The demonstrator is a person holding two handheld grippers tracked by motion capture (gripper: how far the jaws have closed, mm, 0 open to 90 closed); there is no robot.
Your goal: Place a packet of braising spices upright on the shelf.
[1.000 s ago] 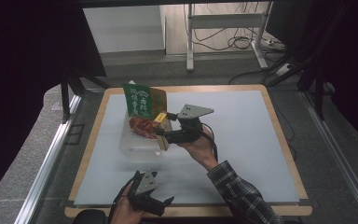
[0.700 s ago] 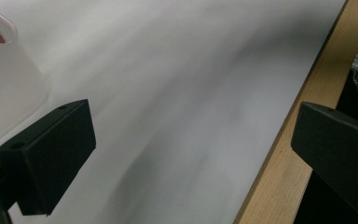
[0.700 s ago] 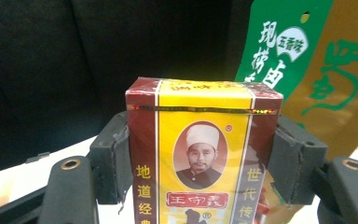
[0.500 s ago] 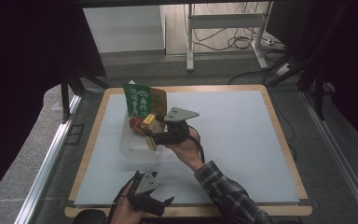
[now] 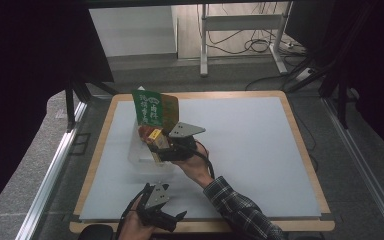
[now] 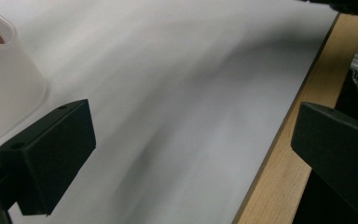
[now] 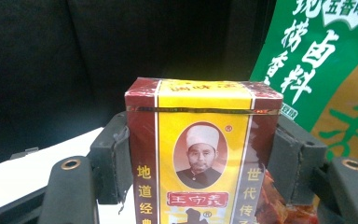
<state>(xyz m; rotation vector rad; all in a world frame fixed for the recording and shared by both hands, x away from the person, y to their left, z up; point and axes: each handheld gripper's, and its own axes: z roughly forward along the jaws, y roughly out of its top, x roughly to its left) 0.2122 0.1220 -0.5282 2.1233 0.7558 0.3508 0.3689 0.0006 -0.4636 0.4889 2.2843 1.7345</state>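
Note:
My right gripper (image 5: 158, 146) is shut on a red and yellow box (image 5: 154, 135) with a portrait on its front (image 7: 200, 140). Its pads (image 7: 113, 156) press on the box's two narrow sides. The box hangs just over a clear plastic container (image 5: 141, 159) on the left half of the table. A green and orange seasoning bag (image 5: 152, 106) stands upright at the container's far end, close behind the box (image 7: 317, 60). Near the table's front edge my left gripper (image 5: 169, 219) stands open, with nothing but the white mat (image 6: 191, 70) between its jaws.
The white mat (image 5: 250, 150) lies on a wooden-rimmed table (image 5: 300, 135), bare to the right of my hand. The container's rounded corner (image 6: 4, 88) is just left of my left gripper, and the wooden front edge (image 6: 279, 177) is on its right.
My right gripper has carried the box left and down, from beside the container to just over it, closer to the green bag. The left gripper has stayed put.

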